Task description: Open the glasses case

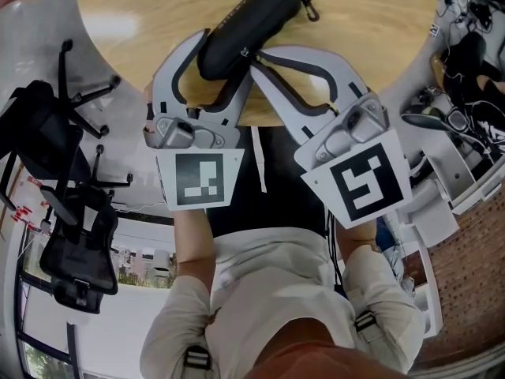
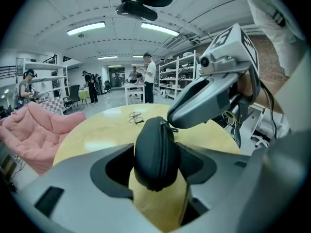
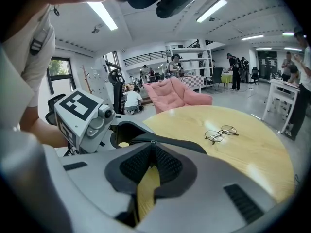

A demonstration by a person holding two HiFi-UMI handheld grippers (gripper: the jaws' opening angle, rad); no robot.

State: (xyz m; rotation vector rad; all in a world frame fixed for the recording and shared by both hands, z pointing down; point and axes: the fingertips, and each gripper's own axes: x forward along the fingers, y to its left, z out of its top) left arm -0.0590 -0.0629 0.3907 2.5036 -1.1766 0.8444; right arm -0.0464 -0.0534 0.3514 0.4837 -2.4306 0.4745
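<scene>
Two grippers meet at a black glasses case [image 1: 245, 18] on the table [image 1: 371, 22]. The left gripper [image 1: 225, 54] clamps it; the right gripper [image 1: 254, 58] has its jaws together against it.

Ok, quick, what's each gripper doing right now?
Left gripper: closed on the glasses case.
Right gripper: closed, pinching the case's zipper pull.
</scene>
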